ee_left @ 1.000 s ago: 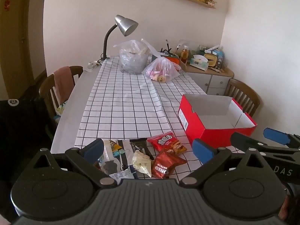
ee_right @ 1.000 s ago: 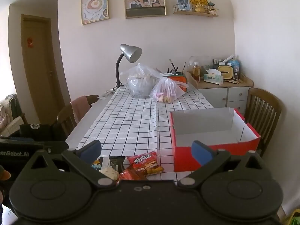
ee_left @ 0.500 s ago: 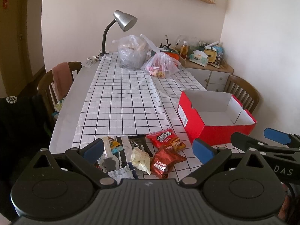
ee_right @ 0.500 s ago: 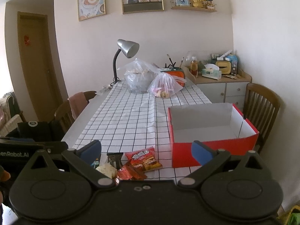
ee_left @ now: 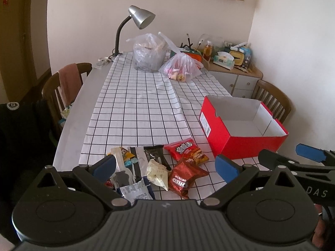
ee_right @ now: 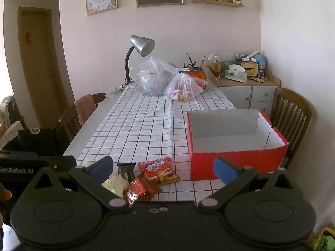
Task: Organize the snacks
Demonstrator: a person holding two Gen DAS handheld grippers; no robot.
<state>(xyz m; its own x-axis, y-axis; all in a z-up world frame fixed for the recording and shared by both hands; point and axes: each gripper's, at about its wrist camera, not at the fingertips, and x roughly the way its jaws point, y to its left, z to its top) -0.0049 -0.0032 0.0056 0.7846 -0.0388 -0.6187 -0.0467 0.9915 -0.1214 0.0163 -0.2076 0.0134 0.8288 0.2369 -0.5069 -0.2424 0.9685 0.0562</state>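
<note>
Several snack packets lie in a loose pile at the table's near edge: a red Oreo pack point(ee_left: 185, 177), a red biscuit pack point(ee_left: 186, 150), a pale wrapped snack point(ee_left: 157, 172), a black sachet point(ee_left: 156, 153). To their right stands an empty red box point(ee_left: 240, 140) with a white inside. My left gripper point(ee_left: 165, 164) hovers open just above the pile, holding nothing. My right gripper point(ee_right: 163, 167) is open too, above the table's near edge, with the Oreo pack point(ee_right: 140, 190), the biscuit pack point(ee_right: 160, 170) and the red box point(ee_right: 236, 161) ahead of it.
Two plastic bags point(ee_left: 165, 62) and a grey desk lamp point(ee_left: 140, 18) stand at the table's far end. Wooden chairs sit at the left point(ee_left: 60, 87) and right point(ee_right: 293, 113). A cabinet point(ee_right: 251, 94) with clutter is at the back right. The checked cloth point(ee_left: 136, 108) covers the table.
Both grippers have tilted down and edged nearer the table; the snack pile and the box now sit higher and larger in both views. Nothing on the table has moved.
</note>
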